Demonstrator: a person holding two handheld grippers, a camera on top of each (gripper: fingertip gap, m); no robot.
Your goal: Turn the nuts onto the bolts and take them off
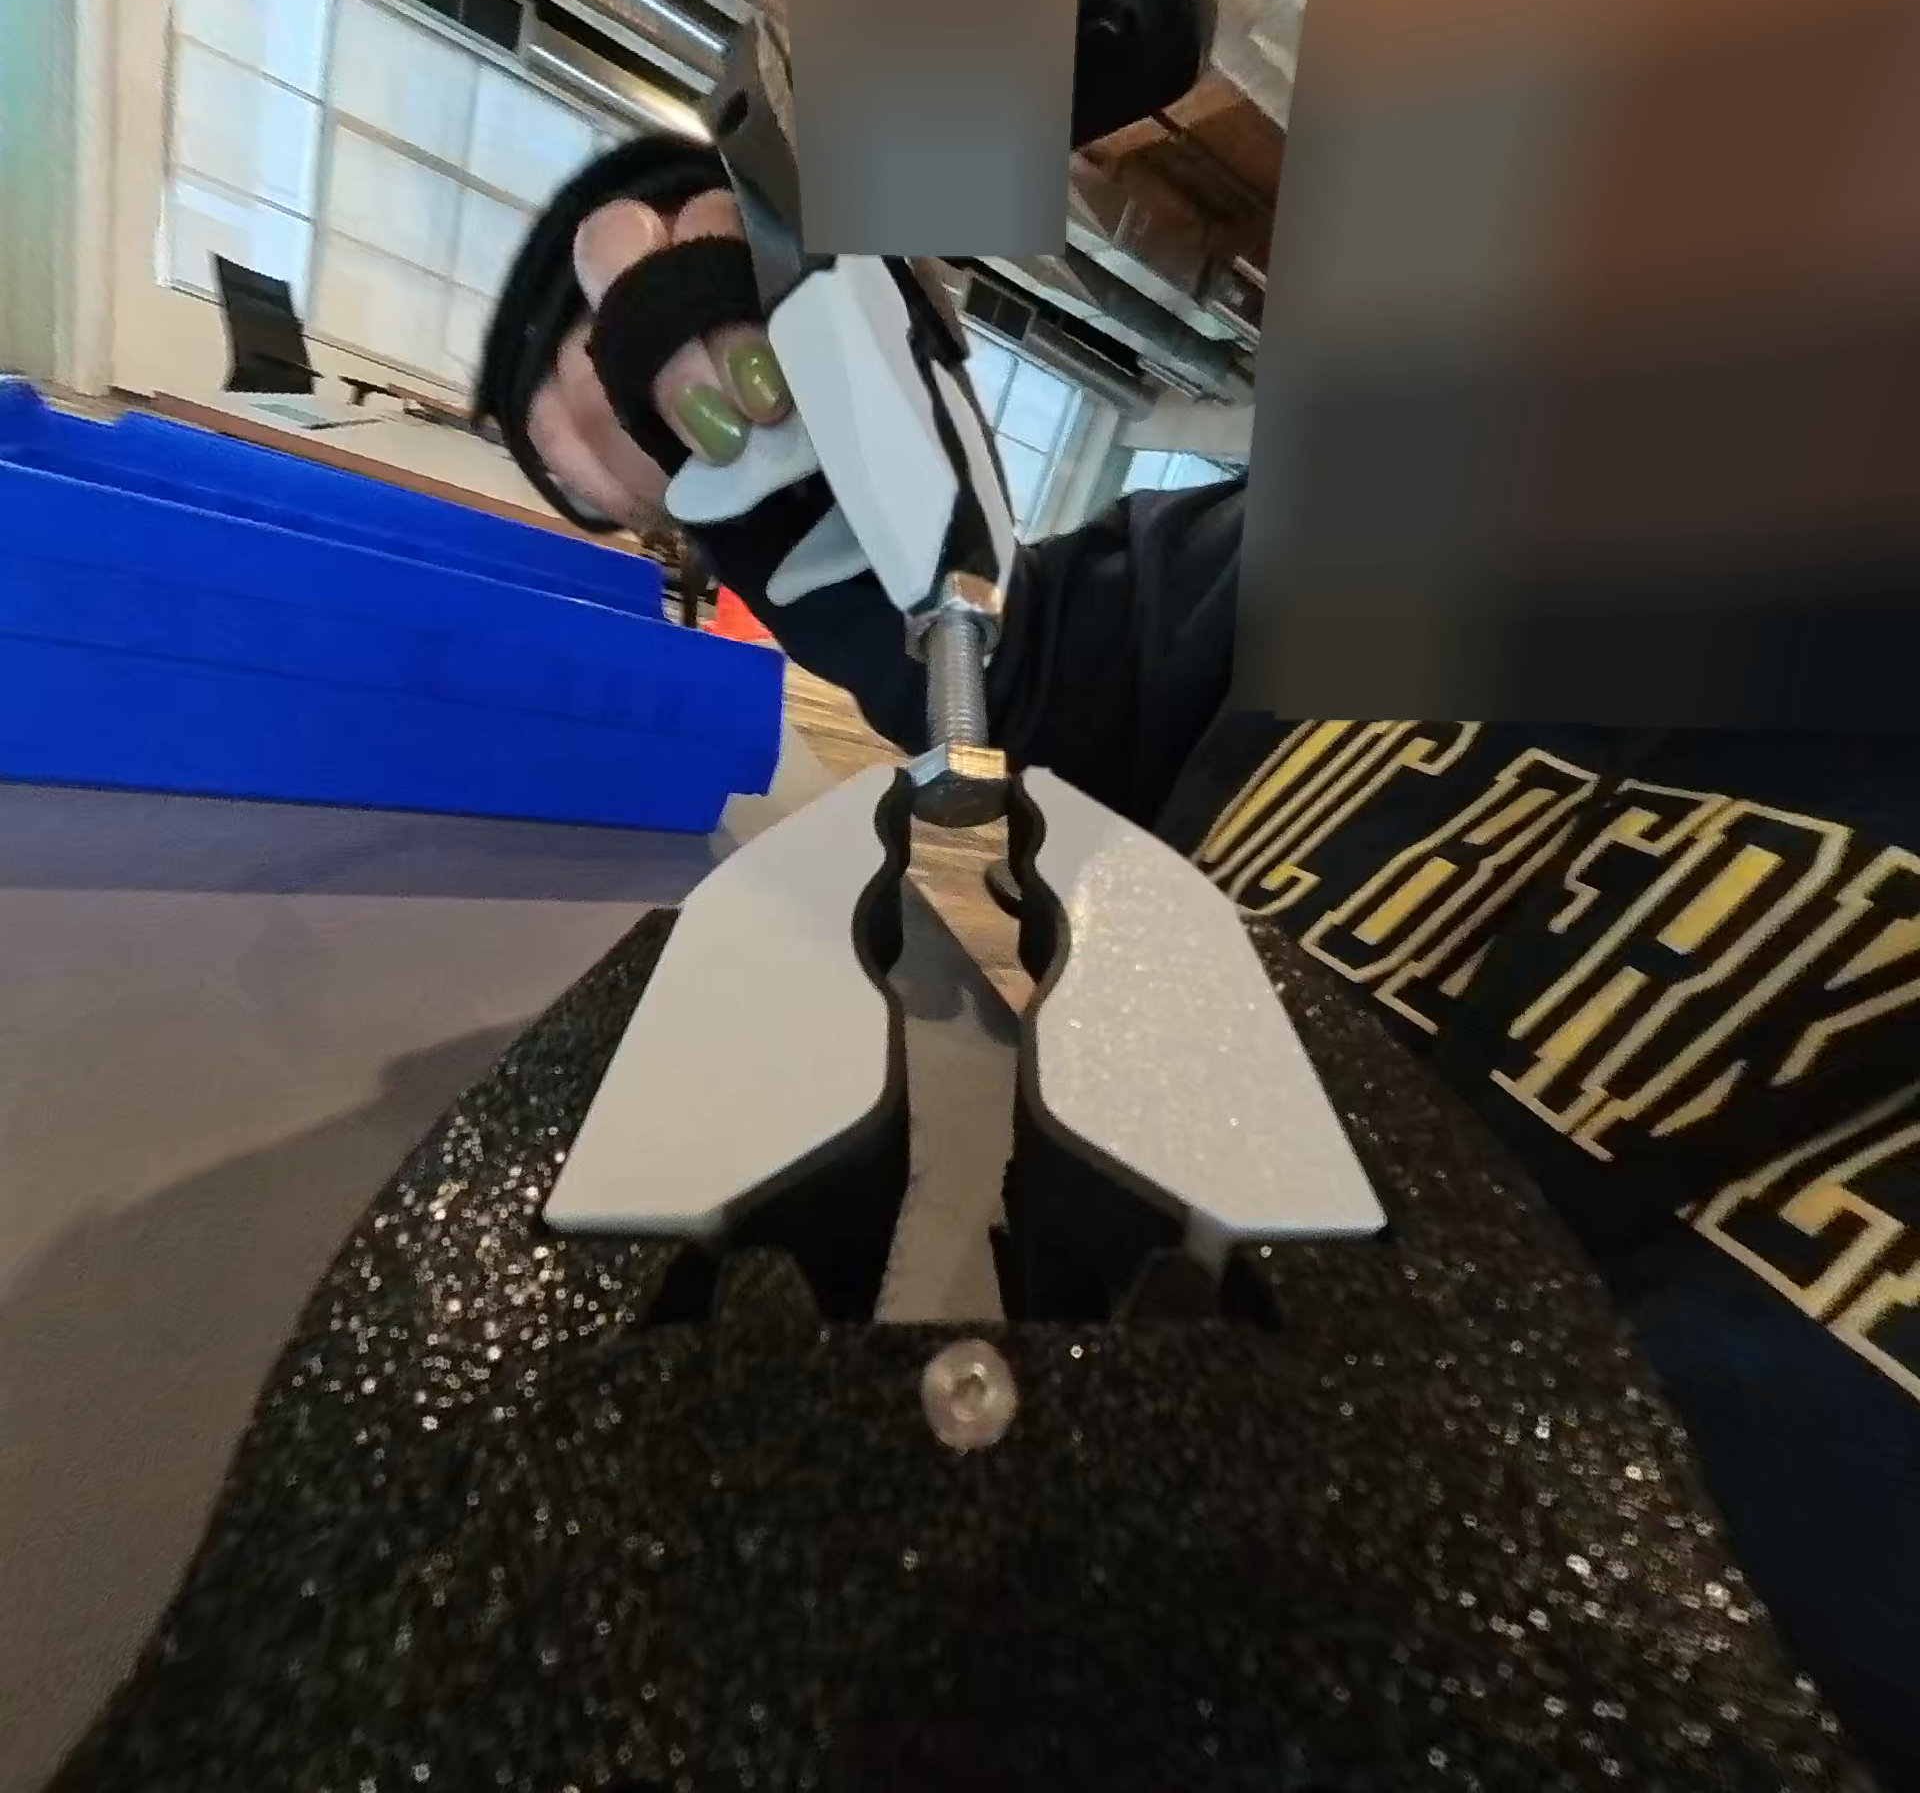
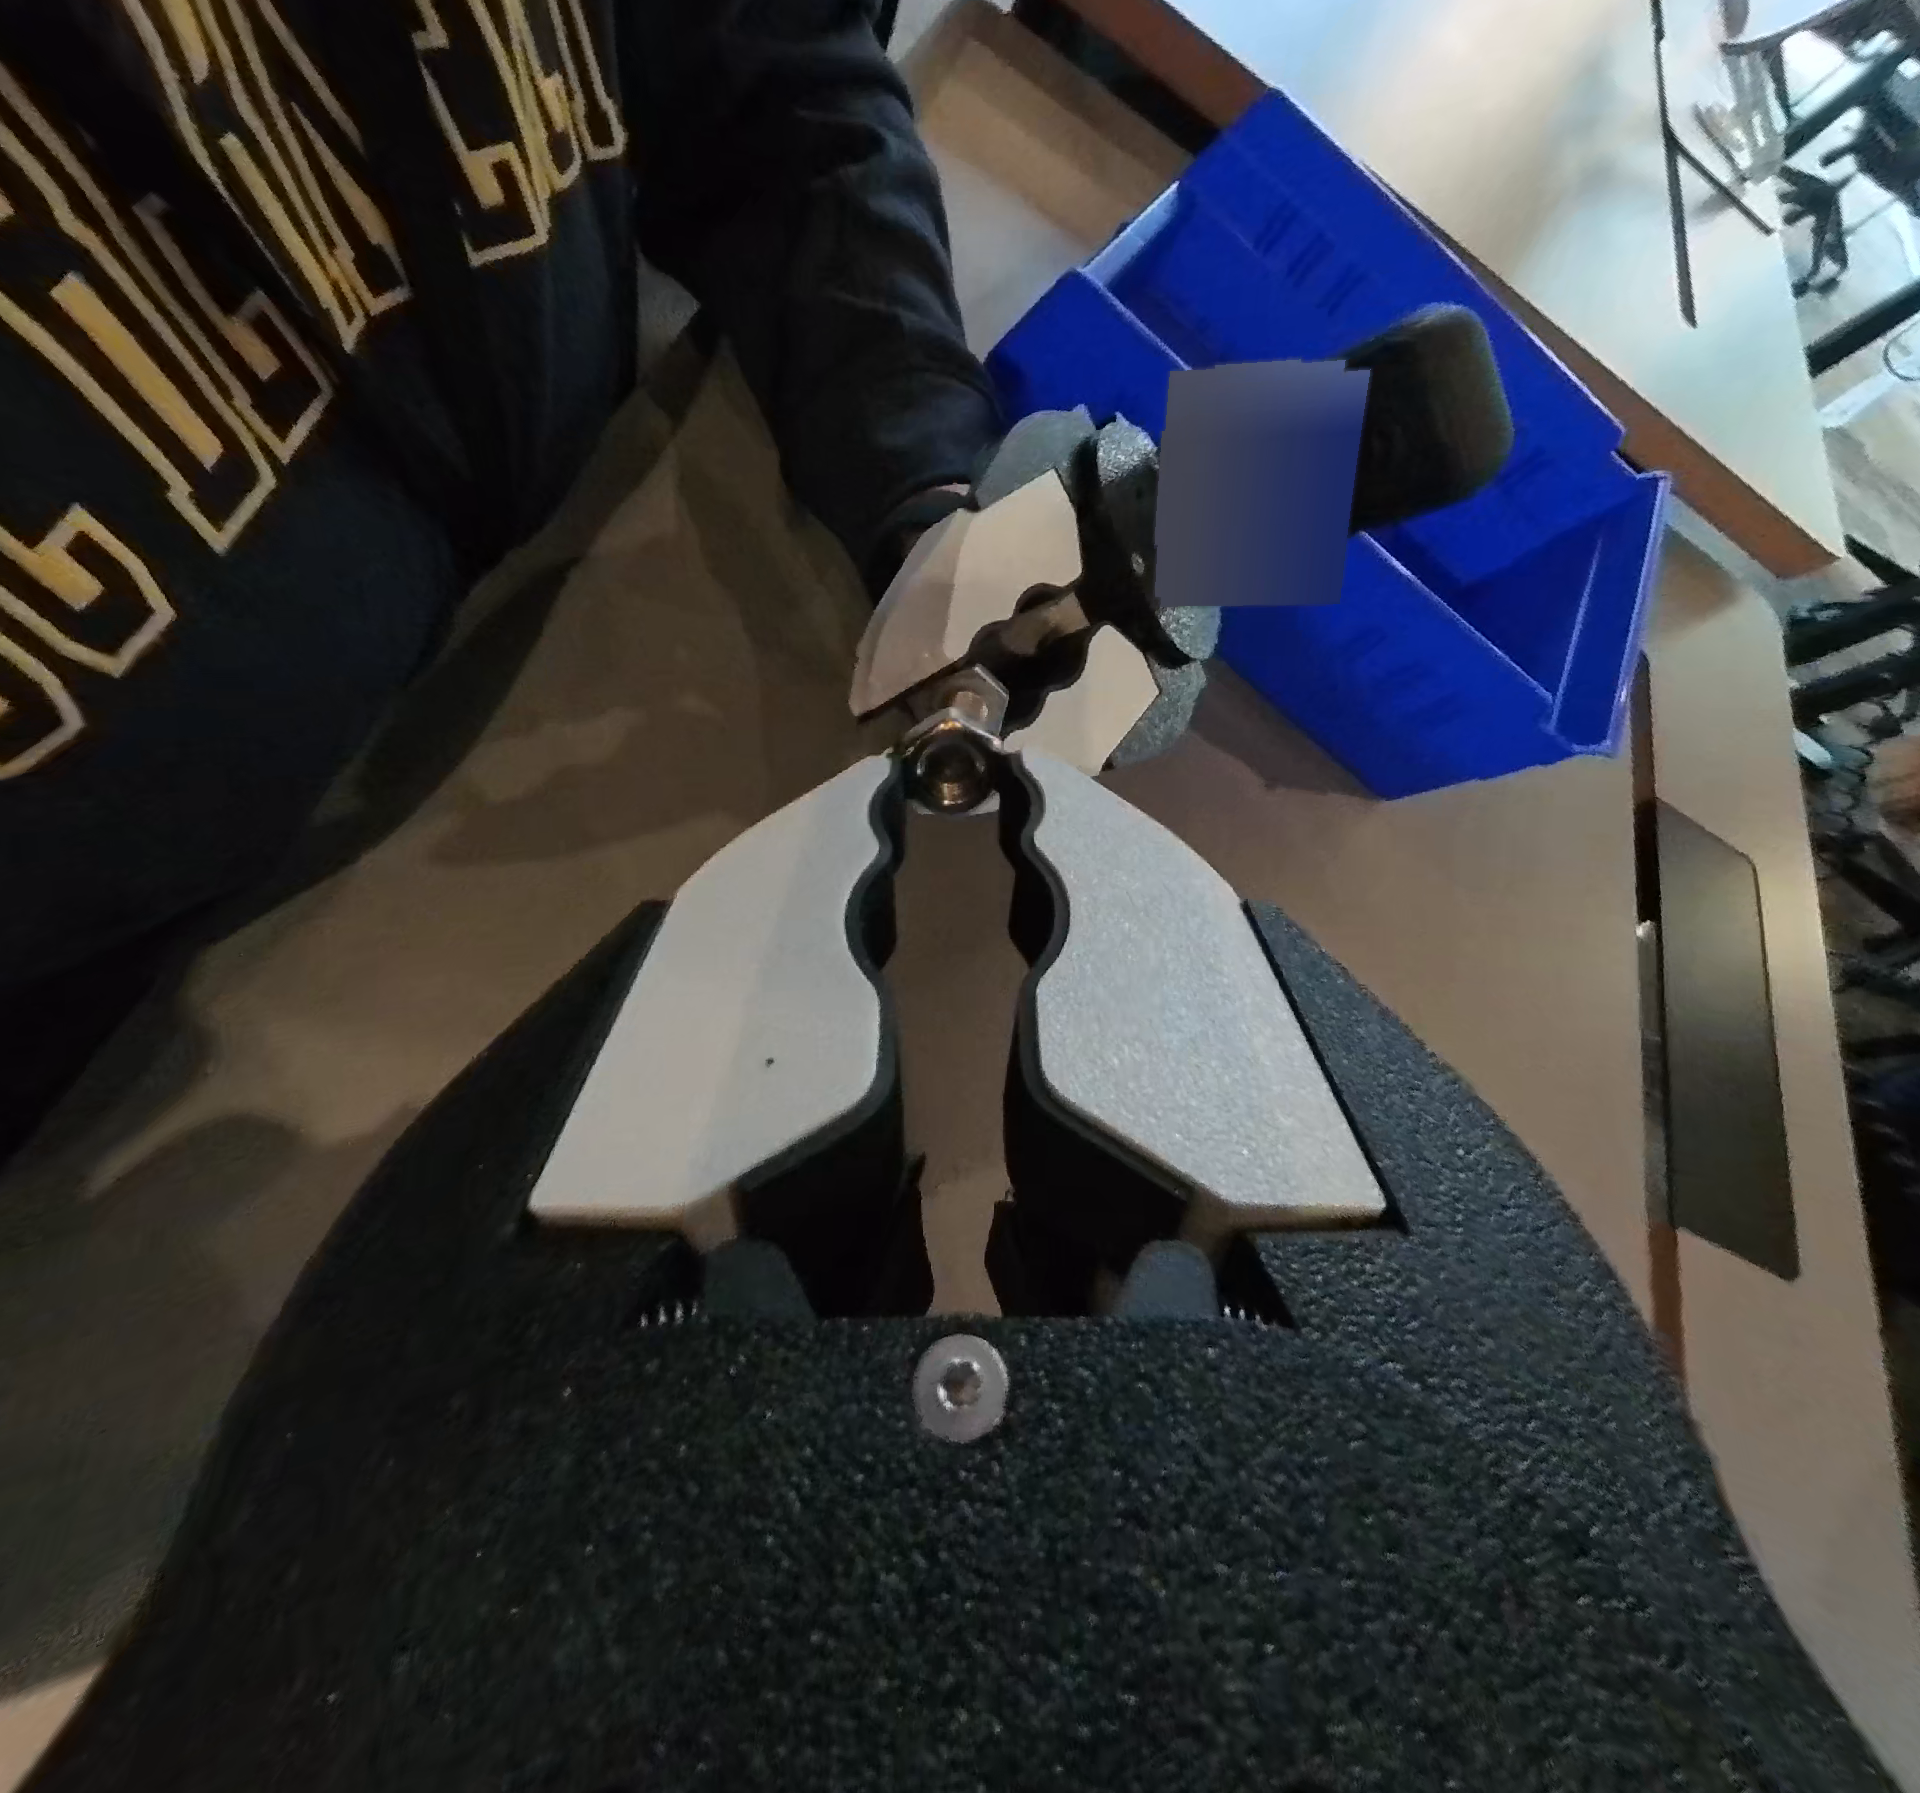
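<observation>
A silver bolt [image 1: 954, 694] is held in the air between my two grippers. My left gripper [image 1: 956, 796] is shut on the bolt's hex head [image 1: 956, 775], and the threaded shaft points away from it. My right gripper [image 1: 951, 605] comes in from above and is shut on the nut [image 1: 961, 595] at the far end of the shaft. In the right wrist view, my right gripper [image 2: 948, 775] grips the nut [image 2: 945, 764], seen end-on, and the left gripper [image 2: 961, 694] holds the bolt head [image 2: 975, 704] just beyond it.
Blue plastic bins [image 1: 364, 663] stand on the grey table [image 1: 208, 1016] to the left, and they also show in the right wrist view [image 2: 1403, 600]. The person's dark sweatshirt [image 1: 1558, 964] is close on the right. The table's edge [image 2: 1704, 808] runs along the right.
</observation>
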